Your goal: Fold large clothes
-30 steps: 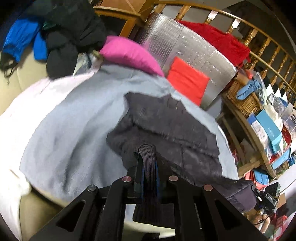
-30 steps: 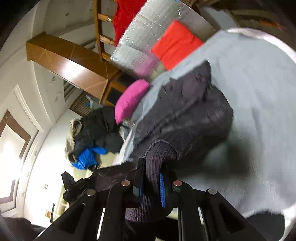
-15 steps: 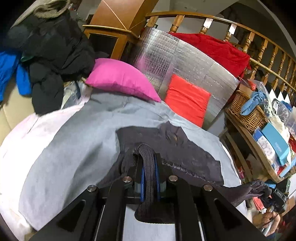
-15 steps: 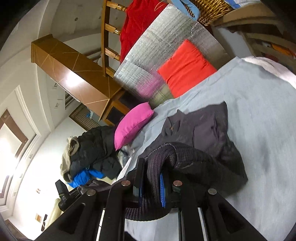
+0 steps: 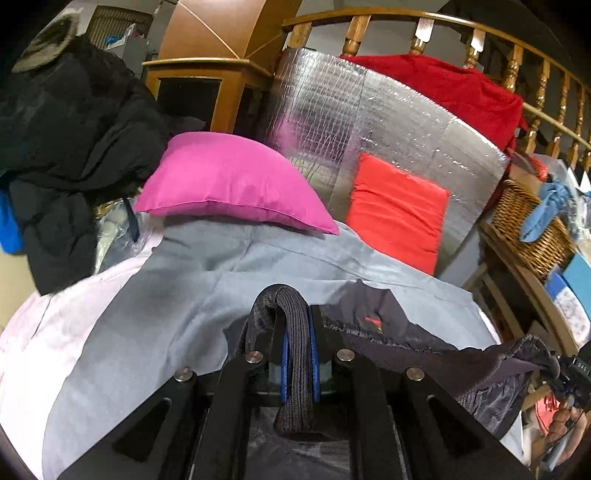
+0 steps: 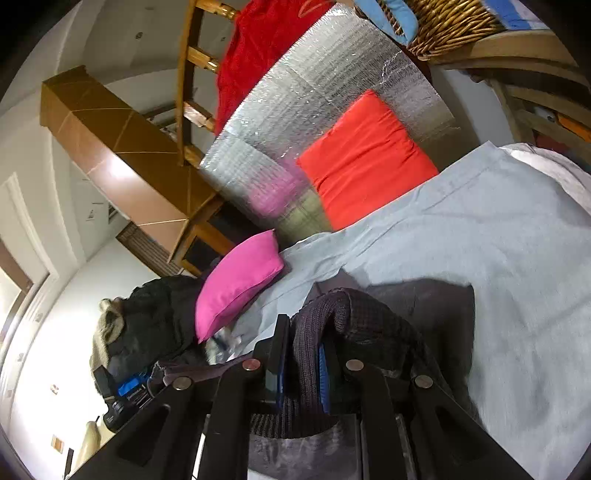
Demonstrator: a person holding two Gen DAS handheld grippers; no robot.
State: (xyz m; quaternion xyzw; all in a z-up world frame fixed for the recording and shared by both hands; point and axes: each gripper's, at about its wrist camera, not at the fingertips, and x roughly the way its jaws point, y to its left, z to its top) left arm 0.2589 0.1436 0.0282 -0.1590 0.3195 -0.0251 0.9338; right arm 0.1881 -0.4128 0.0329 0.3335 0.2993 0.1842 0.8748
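A dark grey jacket (image 5: 399, 336) with ribbed knit cuffs hangs stretched between my two grippers above a grey sheet (image 5: 147, 325). My left gripper (image 5: 297, 347) is shut on one ribbed edge, which loops up over its blue pads. From there the fabric runs right to the other gripper (image 5: 569, 373), held by a hand at the frame's edge. In the right wrist view, my right gripper (image 6: 303, 365) is shut on another ribbed edge of the jacket (image 6: 417, 306), whose body trails onto the sheet (image 6: 498, 258). Most of the jacket's shape is hidden below both cameras.
A pink pillow (image 5: 229, 184) and an orange cushion (image 5: 399, 206) lie at the sheet's far end against a silver foil panel (image 5: 369, 110). Dark coats (image 5: 66, 147) pile at the left. A wicker basket (image 5: 528, 225) and shelves stand right, with a wooden railing (image 5: 480, 33) behind.
Both grippers pulled back toward the near edge and rose, dragging the jacket with them. It went from lying bunched on the sheet to hanging stretched between them.
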